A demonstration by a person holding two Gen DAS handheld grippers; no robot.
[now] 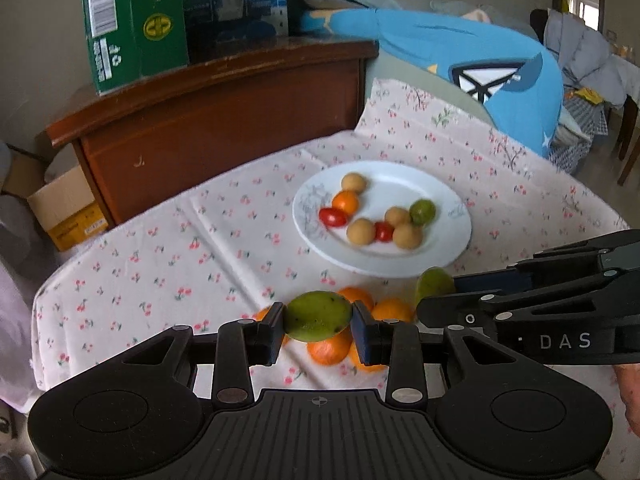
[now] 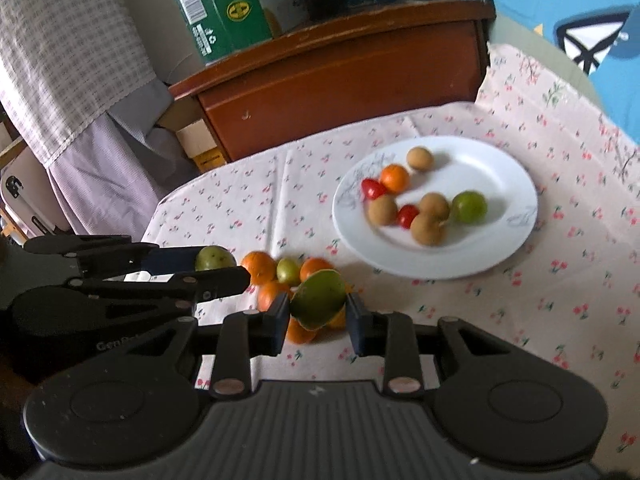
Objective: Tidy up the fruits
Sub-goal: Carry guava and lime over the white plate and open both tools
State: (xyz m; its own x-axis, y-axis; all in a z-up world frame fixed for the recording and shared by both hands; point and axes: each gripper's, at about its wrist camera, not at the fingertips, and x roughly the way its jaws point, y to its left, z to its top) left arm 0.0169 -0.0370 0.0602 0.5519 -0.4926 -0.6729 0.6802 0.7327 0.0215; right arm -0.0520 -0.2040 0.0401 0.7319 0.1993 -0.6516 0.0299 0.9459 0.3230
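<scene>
While both my tongs grip green fruits above the loose oranges (image 1: pixel 332 350), the white plate (image 1: pixel 448 256) lies far and right of my left gripper (image 1: pixel 319 328). My left green fruit (image 1: pixel 319 317) sits long axis crosswise; my right gripper (image 2: pixel 318 314), clamping its tilted green fruit (image 2: pixel 319 298), looks nearer the plate.

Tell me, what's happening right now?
Left gripper shut on green fruit; right gripper likewise. Plate ahead, part filled. Path clear.
</scene>
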